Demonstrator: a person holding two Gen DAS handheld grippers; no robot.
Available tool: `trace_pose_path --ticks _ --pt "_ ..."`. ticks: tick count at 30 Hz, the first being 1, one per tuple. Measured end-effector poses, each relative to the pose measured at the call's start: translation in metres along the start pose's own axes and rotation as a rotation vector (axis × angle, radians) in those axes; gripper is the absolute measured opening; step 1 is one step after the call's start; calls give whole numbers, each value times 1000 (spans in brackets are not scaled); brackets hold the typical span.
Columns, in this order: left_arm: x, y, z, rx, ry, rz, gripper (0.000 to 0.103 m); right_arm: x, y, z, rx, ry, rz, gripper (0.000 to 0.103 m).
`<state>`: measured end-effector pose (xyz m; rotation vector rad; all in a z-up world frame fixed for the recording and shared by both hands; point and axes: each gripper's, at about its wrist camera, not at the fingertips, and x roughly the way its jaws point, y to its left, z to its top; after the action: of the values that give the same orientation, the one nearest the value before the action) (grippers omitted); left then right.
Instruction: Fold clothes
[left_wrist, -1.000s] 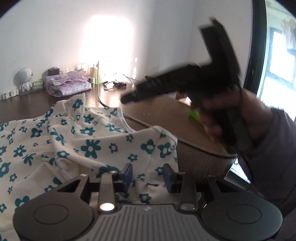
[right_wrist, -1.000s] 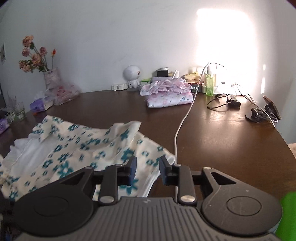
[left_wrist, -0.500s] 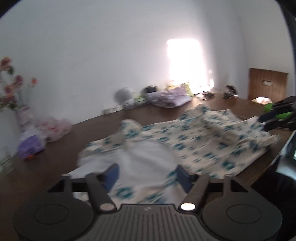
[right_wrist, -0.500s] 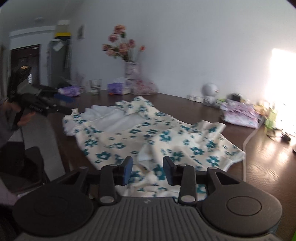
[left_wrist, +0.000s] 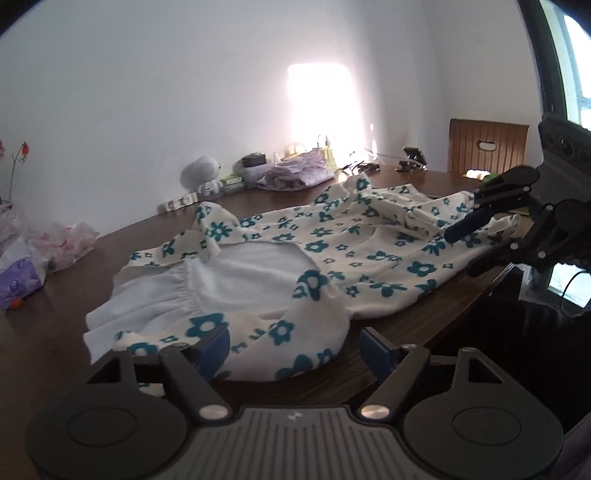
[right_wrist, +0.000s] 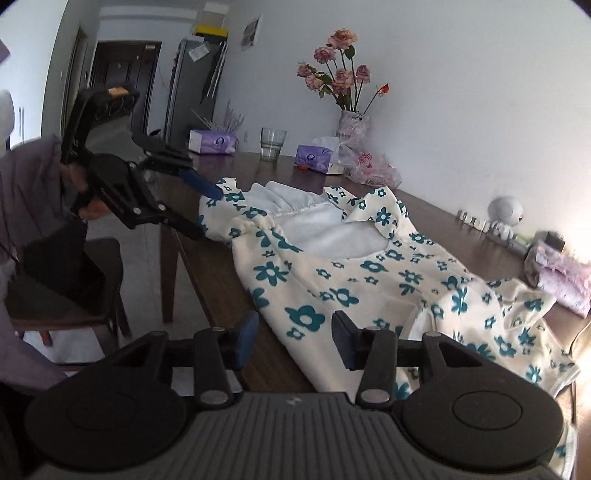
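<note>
Floral garment (left_wrist: 332, 251) spread crumpled on brown table (left_wrist: 55, 332), white lining up at waistband. Since a second ago: left gripper (left_wrist: 291, 347) swung from hem to waistband end, jaws wider, empty. Right gripper (right_wrist: 291, 339) at opposite end, also spread, holding nothing.

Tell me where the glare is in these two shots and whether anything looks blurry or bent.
Left wrist view: a blown-out sun patch on the wall washes out the clutter beneath it; the floral garment is fairly sharp, the frame corners are dark and the window frame bows. Right wrist view: glare only at the lower right table edge; the doorway leans from fisheye distortion.
</note>
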<state>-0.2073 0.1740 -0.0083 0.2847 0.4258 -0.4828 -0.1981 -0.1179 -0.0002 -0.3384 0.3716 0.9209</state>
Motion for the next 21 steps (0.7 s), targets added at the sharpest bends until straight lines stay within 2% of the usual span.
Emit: trace_pose_path --ticks 4,7,9,11,12,13,14,17,21 --pt "14 -4 -4 12 10 12 79 -6 -14 -12 41 20 -35 45" --pt "18 1 -2 -1 1 -28 74 -10 -29 -17 84 40 -40 43" --pt "21 4 -1 3 11 -40 55 -11 -39 -22 121 32 -36 37" --pt "26 9 2 0 25 -59 20 -13 -42 -28 119 10 -44 26" --pt "27 12 3 3 30 -70 18 -13 -41 -31 101 -2 -52 23" --pt "28 12 4 13 37 -79 15 -14 -39 -33 88 -9 -52 13" --pt "27 12 6 25 49 -88 9 -15 -37 -35 82 -10 -50 7" --pt "21 10 11 55 74 -126 8 -23 -36 -36 76 -7 -27 5" --pt "3 17 13 77 46 -159 7 -34 -47 -30 103 -32 14 5"
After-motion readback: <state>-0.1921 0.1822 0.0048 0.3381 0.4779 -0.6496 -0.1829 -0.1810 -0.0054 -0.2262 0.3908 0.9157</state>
